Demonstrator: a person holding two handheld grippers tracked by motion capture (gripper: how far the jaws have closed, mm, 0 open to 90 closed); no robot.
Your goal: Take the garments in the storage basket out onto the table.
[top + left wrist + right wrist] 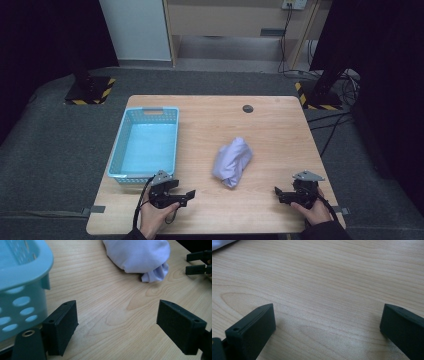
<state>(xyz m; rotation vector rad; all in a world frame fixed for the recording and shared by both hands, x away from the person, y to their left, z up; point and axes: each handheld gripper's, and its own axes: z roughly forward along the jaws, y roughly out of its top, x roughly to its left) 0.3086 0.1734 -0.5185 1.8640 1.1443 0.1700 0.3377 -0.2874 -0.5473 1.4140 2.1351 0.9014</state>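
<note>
Resting low near the front edge of the wooden surface [280,125], both tongs sit apart from the crumpled pale cloth [232,161] that lies between them, a little farther back. The left tongs [189,193] have their jaws spread wide with nothing between them, pointing across toward the cloth; the left gripper view shows the cloth [137,255] ahead with a small bunched tail at its near end. The right tongs [276,190] are likewise spread and empty, facing inward over bare wood. A light blue basket [117,155] stands just behind the left hand, its perforated wall close beside the left jaw.

The step in hand looks like the approach to the cloth — probably to lift it toward the basket. To do it well, the tongs should come in low and level, aiming for a thick fold rather than the smooth rounded top, where the jaws would likely slide off. The bunched tail is the easiest bite for the left side. Closing fully before lifting matters — a thin pinch of fabric may slip. The left hand should also mind the basket wall as it swings out.
</note>
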